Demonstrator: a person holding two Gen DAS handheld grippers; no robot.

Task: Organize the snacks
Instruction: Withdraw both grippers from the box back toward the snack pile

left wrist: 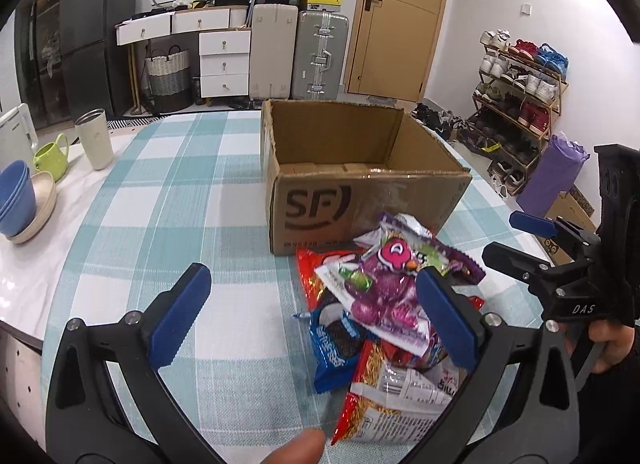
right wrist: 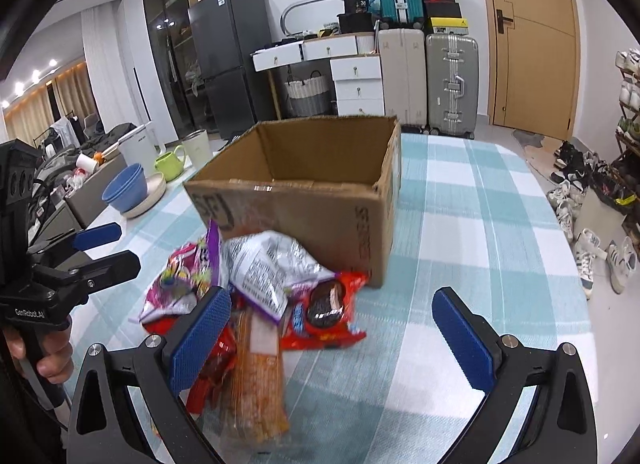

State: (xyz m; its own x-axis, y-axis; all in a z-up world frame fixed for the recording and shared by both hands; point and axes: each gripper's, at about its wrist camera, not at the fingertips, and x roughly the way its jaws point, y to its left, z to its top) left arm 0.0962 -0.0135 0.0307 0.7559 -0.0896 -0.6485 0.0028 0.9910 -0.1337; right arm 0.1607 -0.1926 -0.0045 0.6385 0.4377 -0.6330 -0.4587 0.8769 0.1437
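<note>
On the far left of the bench (left wrist: 168, 192), which has a blue and white check cloth, sit blue bowls (left wrist: 14, 200) in a cream dish, a green mug (left wrist: 50, 160) and a tall cream cup (left wrist: 94, 138). The left claw (left wrist: 316, 312) hangs low over the cloth with its two blue pads spread wide — nothing is between them, though its right pad (left wrist: 446, 320) sits in front of the snack pile. In the middle stands an open cardboard box (left wrist: 360, 200) with "SF" printed on its front; it looks empty inside, but part of its floor is hidden. The snacks lie in a heap on the cloth, touching the front of the box: a purple bag (left wrist: 380, 284) on top, a red bag (right wrist: 332, 304) and a blue cookie pack (left wrist: 336, 348) under it, and an orange noodle pack (right wrist: 256, 368) nearest the cameras. The right claw (right wrist: 332, 336) is spread wide too — its left pad (right wrist: 200, 336) is just over the heap, its right pad over bare cloth. It pinches nothing. Each claw is held by a hand (right wrist: 52, 356).
</note>
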